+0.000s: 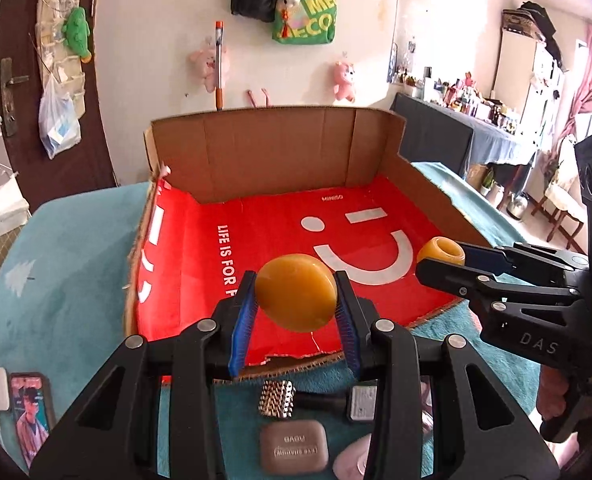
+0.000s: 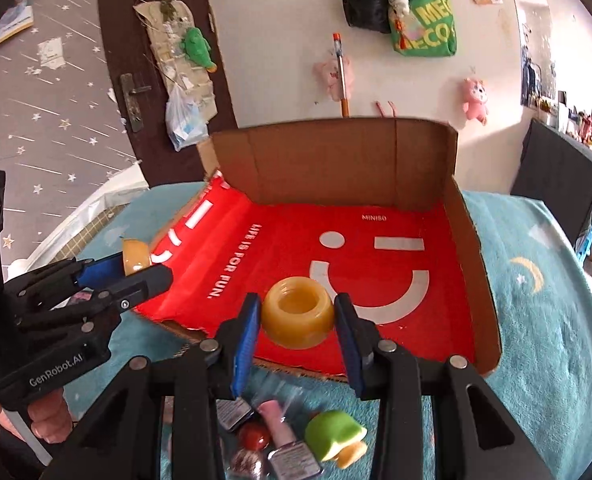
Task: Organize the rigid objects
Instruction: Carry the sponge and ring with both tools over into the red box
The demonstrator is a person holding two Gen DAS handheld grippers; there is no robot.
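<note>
My left gripper [image 1: 296, 300] is shut on a round amber lid [image 1: 296, 296] and holds it above the front edge of the red-lined cardboard tray [image 1: 256, 152]. My right gripper [image 2: 298, 320] is shut on an amber ring-shaped jar [image 2: 298, 312] over the tray's red floor [image 2: 376, 224], near its front. The right gripper also shows in the left wrist view [image 1: 448, 262], holding the jar [image 1: 440, 250]. The left gripper shows in the right wrist view [image 2: 144, 268], with the lid [image 2: 136, 254] between its fingers.
The tray lies on a teal cloth [image 1: 68, 264]. In front of it lie a studded silver piece [image 1: 277, 398], a grey case [image 1: 294, 446], a green and yellow toy [image 2: 338, 438], nail polish bottles [image 2: 284, 440] and a phone [image 1: 30, 412].
</note>
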